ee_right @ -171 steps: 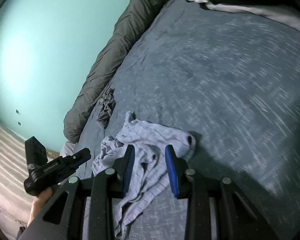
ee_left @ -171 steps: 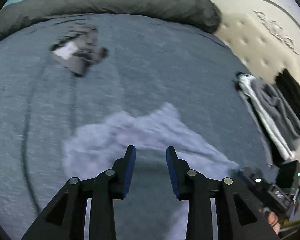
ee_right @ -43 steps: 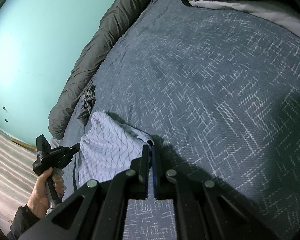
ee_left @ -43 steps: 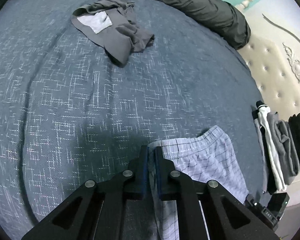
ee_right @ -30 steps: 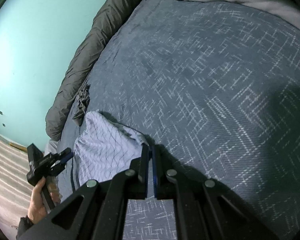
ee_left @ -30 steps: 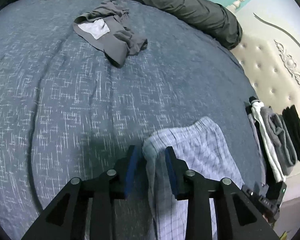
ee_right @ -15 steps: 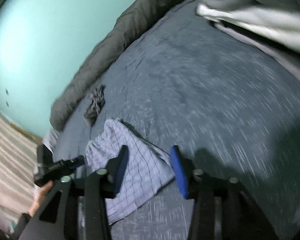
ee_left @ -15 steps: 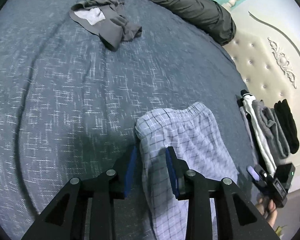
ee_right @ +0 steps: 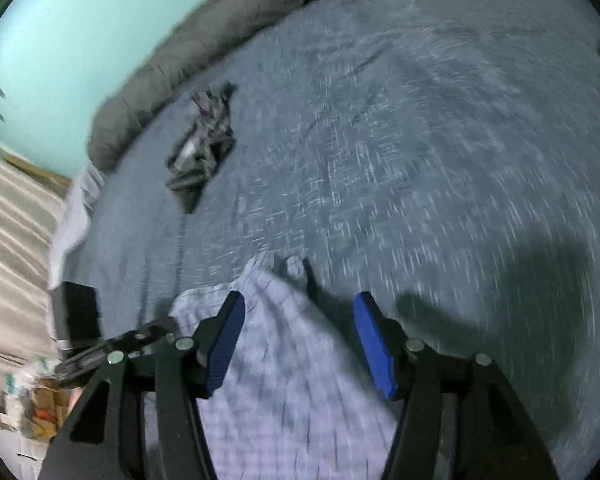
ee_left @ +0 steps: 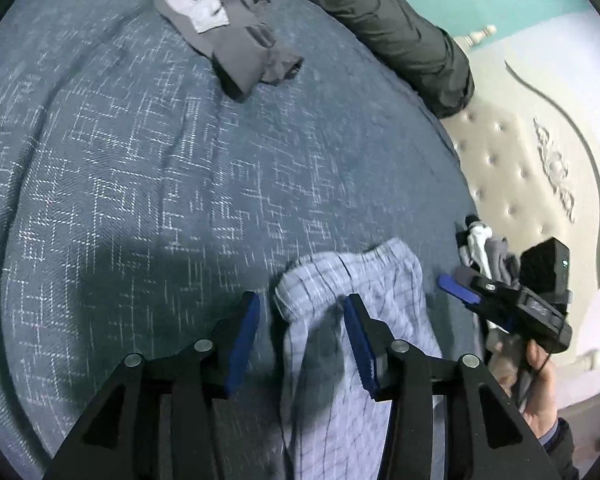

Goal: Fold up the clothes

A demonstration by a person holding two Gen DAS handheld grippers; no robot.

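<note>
Left wrist view, claw: my left gripper (ee_left: pixel 302 336) has its jaws opening, and the blue pads do not press on the cloth between them.
Left wrist view, garment: the pale blue checked cotton shorts (ee_left: pixel 364 280) lie flat on the dark blue patterned bedspread (ee_left: pixel 140 184), their near corner between my jaws, the long axis running from the tips back under the claw.
Left wrist view, other hand: my right gripper (ee_left: pixel 458 294) sits just beyond the shorts' right edge, jaws not readable here.
Right wrist view, claw: the right gripper (ee_right: pixel 298 340), blurred, is opening with nothing pinched.
Right wrist view, garment: the shorts (ee_right: pixel 284 380) lie directly under and ahead of the jaws.
Judgement: the left claw is nearer the edge for the next fold.
Elsewhere: a crumpled grey garment (ee_left: pixel 236 40) lies well ahead.
</note>
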